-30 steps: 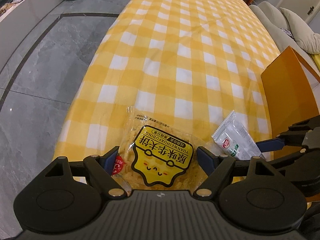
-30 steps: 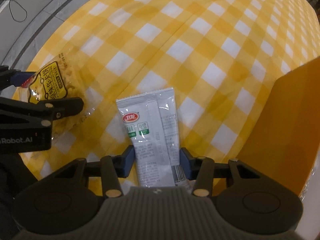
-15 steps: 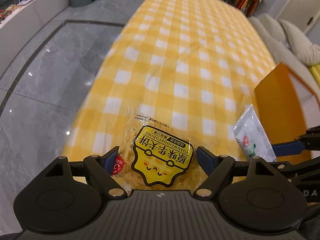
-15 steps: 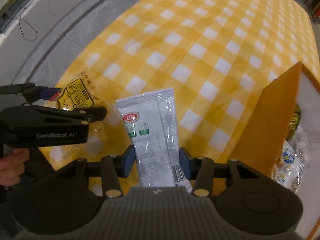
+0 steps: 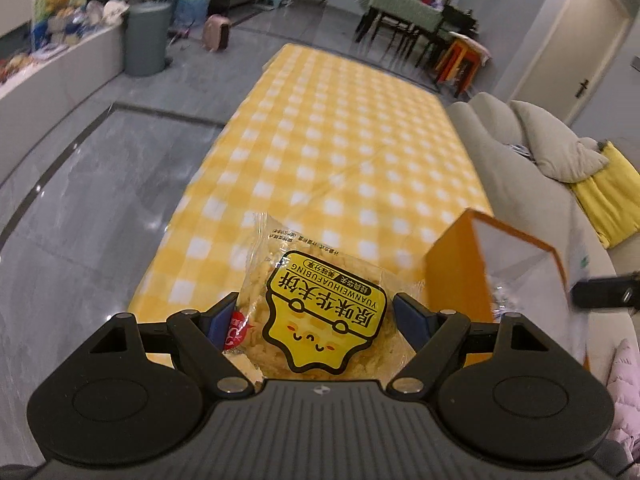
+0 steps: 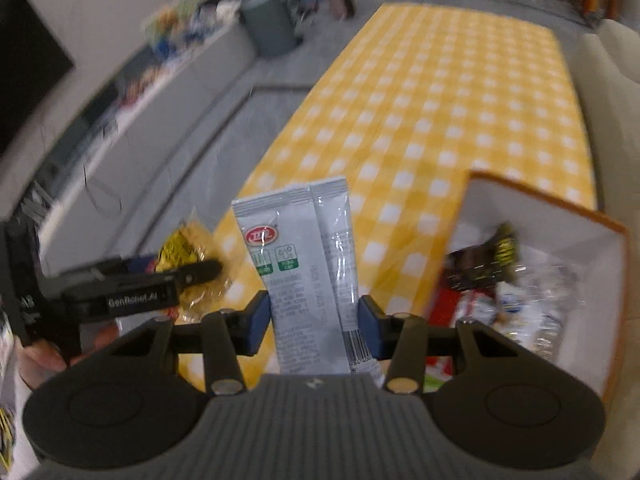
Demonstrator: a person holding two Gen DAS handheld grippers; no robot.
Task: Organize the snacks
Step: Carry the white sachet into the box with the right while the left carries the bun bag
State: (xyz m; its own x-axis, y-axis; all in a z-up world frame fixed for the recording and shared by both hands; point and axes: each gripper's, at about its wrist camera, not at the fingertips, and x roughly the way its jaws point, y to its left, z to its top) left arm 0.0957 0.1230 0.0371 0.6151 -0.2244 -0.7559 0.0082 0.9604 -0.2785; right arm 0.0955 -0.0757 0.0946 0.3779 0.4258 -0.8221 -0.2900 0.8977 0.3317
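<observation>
My left tool (image 5: pixel 314 318) pinches a clear round pastry packet with a yellow label (image 5: pixel 320 316); my right tool (image 6: pixel 314 314) pinches a grey foil sachet (image 6: pixel 308 264), both above the yellow-checked counter (image 5: pixel 352 152), with the orange open box (image 6: pixel 540 248) at three o'clock.

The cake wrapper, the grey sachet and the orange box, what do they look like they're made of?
Cake wrapper: clear glossy plastic film, probably; the pastry shows through and it crinkles and glints.
Grey sachet: plastic or foil-laminate film, semi-gloss; crimped top seal, back seam and shiny wrinkles.
Orange box: likely matte cardboard; thin stiff walls with straight folded edges, orange outside, white inside.
</observation>
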